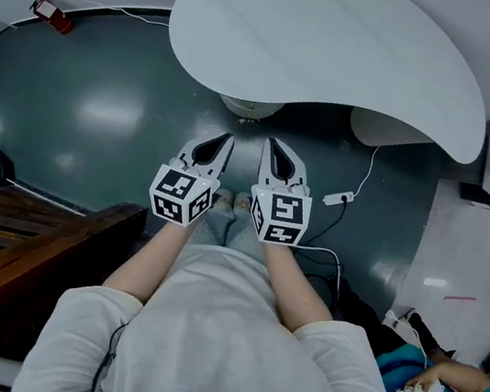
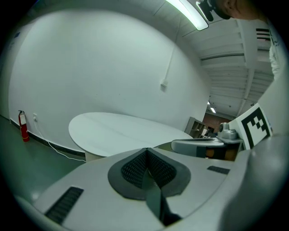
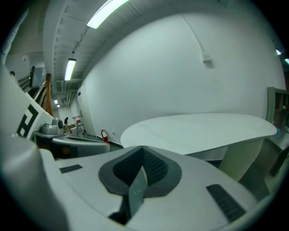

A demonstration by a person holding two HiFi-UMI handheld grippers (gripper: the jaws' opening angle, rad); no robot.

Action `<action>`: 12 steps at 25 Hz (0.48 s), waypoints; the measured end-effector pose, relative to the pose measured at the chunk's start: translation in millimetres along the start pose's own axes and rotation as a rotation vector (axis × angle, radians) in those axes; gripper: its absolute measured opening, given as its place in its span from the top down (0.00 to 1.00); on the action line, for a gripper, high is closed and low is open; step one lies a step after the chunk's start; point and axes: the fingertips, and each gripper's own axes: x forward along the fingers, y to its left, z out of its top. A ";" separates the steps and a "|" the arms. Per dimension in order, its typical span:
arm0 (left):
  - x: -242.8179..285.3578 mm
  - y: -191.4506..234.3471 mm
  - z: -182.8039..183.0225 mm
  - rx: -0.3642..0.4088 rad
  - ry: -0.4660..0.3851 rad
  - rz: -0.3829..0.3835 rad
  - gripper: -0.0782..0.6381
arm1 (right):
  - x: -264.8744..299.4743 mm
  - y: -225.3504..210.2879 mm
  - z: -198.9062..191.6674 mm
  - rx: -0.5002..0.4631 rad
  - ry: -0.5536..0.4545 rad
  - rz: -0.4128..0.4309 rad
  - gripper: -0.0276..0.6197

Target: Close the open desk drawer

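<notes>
No open drawer shows in any view. A white curved desk top [image 1: 344, 49] fills the upper middle of the head view, and it also lies ahead in the left gripper view [image 2: 117, 133] and the right gripper view [image 3: 203, 131]. My left gripper [image 1: 228, 139] and right gripper [image 1: 271, 143] are held side by side in front of the person's chest, short of the desk's near edge and pointing toward it. Both are shut with nothing between the pads [image 2: 146, 151] [image 3: 142, 149]. Each gripper view catches the other gripper at its side.
A rounded desk pedestal [image 1: 250, 108] stands under the top's near edge. A white power strip and cable [image 1: 339, 198] lie on the dark green floor to the right. Dark wooden furniture [image 1: 22, 246] is at the lower left, a red fire extinguisher [image 1: 50, 14] by the far wall, and a person in blue [image 1: 436, 390] at the lower right.
</notes>
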 end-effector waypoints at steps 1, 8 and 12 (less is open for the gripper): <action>-3.1 -3.5 2.5 0.007 -0.003 0.000 0.88 | -5.1 2.6 3.0 -0.005 -0.004 0.007 0.93; -29.9 -40.9 33.8 0.055 -0.084 -0.036 0.88 | -41.9 21.1 23.5 -0.027 -0.036 0.047 0.93; -43.9 -57.9 56.8 0.073 -0.150 -0.042 0.88 | -59.9 27.2 44.5 -0.044 -0.085 0.069 0.93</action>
